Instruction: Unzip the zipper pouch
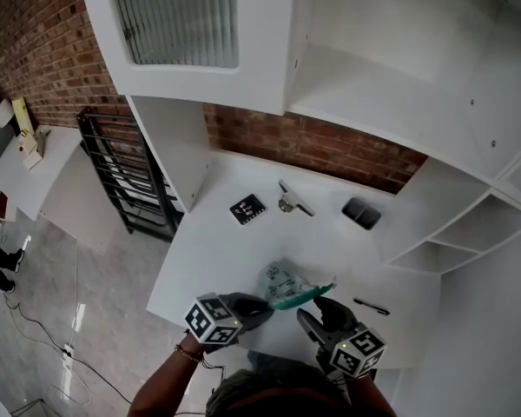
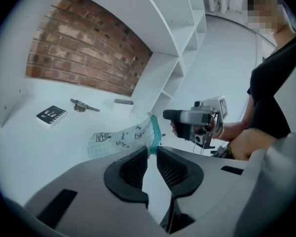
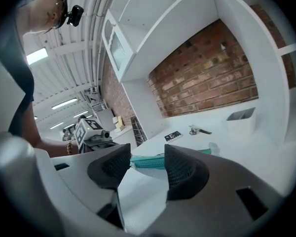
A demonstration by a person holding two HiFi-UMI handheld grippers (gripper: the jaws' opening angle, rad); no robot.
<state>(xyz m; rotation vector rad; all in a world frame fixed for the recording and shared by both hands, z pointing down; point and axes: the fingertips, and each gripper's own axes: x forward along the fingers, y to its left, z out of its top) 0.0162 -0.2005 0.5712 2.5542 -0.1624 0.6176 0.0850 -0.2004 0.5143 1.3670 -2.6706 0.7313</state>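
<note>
A translucent zipper pouch point(image 1: 284, 282) with black doodles and a teal zipper edge point(image 1: 306, 296) is held up over the white table point(image 1: 217, 259) near its front edge. My left gripper point(image 2: 152, 151) is shut on the pouch point(image 2: 119, 138) at the end of the teal zipper point(image 2: 155, 130). In the right gripper view the teal zipper strip point(image 3: 149, 161) runs across the gap between the jaws of my right gripper point(image 3: 147, 157); a gap shows between its pads, and they do not press on the strip. In the head view the right gripper point(image 1: 319, 309) sits just right of the left gripper point(image 1: 262, 307).
Further back on the table lie a black marker card point(image 1: 247, 208), a metal tool point(image 1: 293, 201) and a small dark tray point(image 1: 362, 213). A black pen point(image 1: 371, 306) lies right of the pouch. White shelving point(image 1: 451, 224) stands right, a black rack point(image 1: 126, 176) left.
</note>
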